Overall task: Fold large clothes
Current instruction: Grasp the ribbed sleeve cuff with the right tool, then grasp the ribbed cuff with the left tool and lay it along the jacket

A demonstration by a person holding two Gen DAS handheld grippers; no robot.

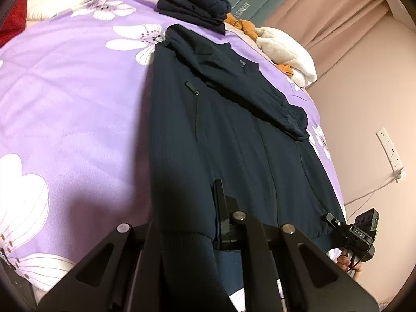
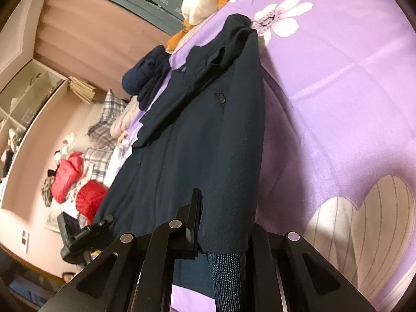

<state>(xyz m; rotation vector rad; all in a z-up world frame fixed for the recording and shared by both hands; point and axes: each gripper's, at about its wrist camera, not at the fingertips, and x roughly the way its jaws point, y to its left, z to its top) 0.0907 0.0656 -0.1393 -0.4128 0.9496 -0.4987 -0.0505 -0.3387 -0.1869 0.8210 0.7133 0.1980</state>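
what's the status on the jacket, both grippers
Left gripper shut on jacket hem. Right gripper shut on hem too. Jacket flat on bedspread, sleeve folded across. Folded pile beyond collar.

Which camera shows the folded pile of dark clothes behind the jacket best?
The left wrist view: the folded dark pile sits whole and unobstructed on the purple bedspread beyond the navy jacket. The right wrist view shows it sideways, partly hidden by the jacket.
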